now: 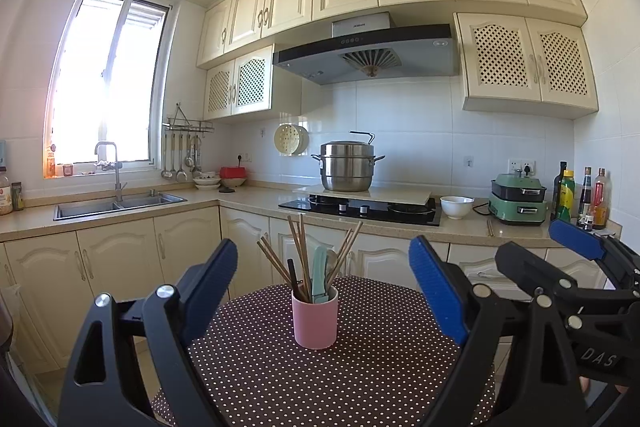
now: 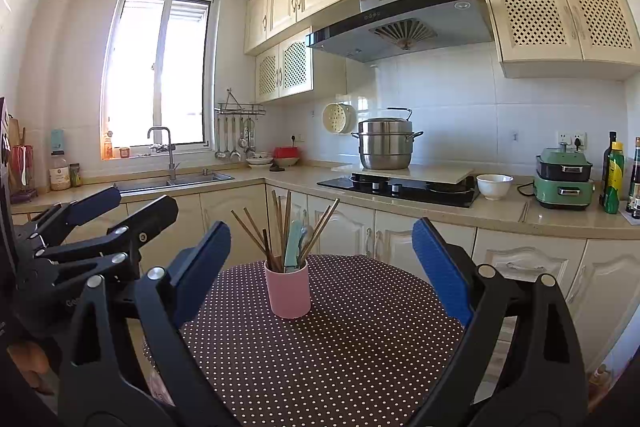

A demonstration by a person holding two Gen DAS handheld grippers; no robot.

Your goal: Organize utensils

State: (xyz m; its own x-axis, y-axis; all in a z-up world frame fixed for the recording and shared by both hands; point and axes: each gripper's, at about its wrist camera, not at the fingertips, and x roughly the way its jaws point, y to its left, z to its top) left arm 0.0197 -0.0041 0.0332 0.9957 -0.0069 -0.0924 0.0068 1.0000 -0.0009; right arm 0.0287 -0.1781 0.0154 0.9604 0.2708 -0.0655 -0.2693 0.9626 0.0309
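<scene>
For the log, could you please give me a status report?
Left gripper and right gripper open, empty. Utensils upright in pink cup on dotted table. Nothing in the way.

A pink cup (image 1: pixel 315 321) stands upright in front of me on the dotted tablecloth (image 1: pixel 360 379), nearer the table's far edge than the near one. It holds wooden chopsticks (image 1: pixel 298 251) fanned out and leaning against the rim, a pale green handle (image 1: pixel 319 275) and a dark handle (image 1: pixel 293 275), all standing on end.

"DAS" stands in white on the right tool (image 1: pixel 516 251) body; the range hood (image 1: pixel 366 55) label is too blurred to read
</scene>
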